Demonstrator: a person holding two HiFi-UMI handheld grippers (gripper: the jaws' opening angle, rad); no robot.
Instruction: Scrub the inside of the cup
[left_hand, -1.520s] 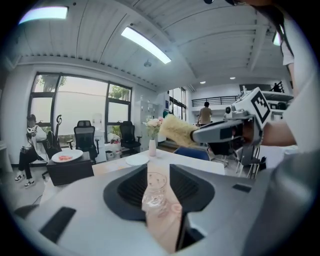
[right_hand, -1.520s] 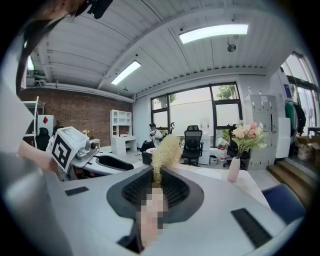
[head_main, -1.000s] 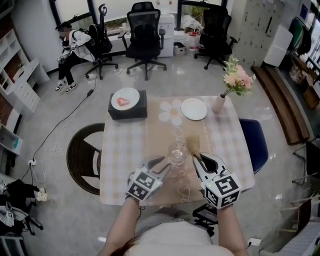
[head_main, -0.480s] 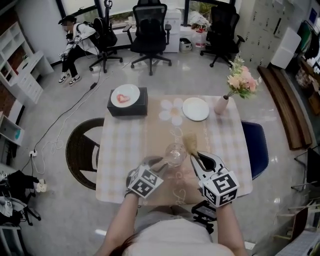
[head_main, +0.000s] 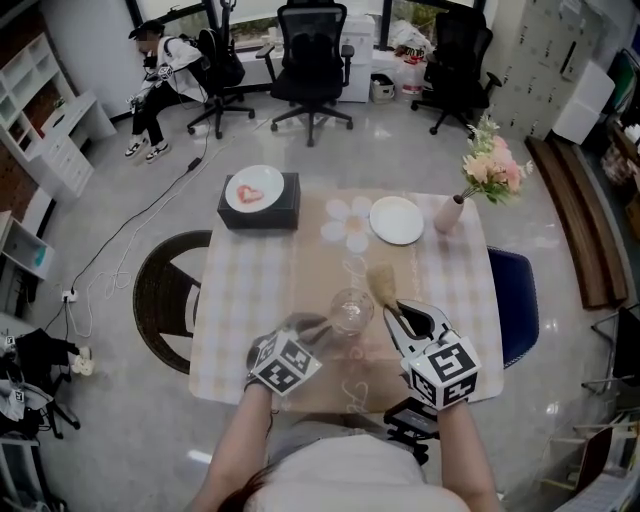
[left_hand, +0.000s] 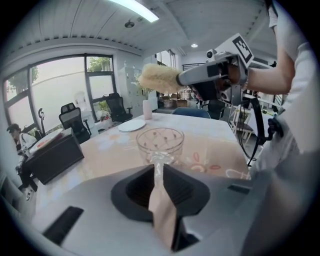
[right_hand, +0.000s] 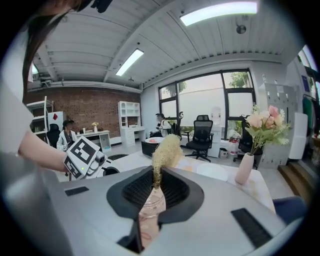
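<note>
A clear stemmed glass cup (head_main: 351, 308) stands on the table's beige runner (head_main: 330, 265). My left gripper (head_main: 318, 327) reaches it from the left. Its jaws have just been closing, and in the left gripper view they press on the cup's (left_hand: 160, 144) stem. My right gripper (head_main: 400, 315) is shut on the handle of a brush, its fluffy tan head (head_main: 381, 283) just right of the cup and above the table. The right gripper view shows that brush head (right_hand: 166, 149) sticking up between the jaws. From the left gripper view the brush (left_hand: 159, 79) hovers above and behind the cup.
At the table's far left a black box (head_main: 258, 212) carries a plate with something red. A white plate (head_main: 396, 219) and a pink vase of flowers (head_main: 450, 213) stand far right. A brown chair (head_main: 165, 300) sits left, a blue one (head_main: 515, 300) right. A person (head_main: 160, 60) sits far back.
The left gripper's jaws, spread wide beside the cup a second ago, have closed in on its stem. The right gripper with the brush has shifted slightly.
</note>
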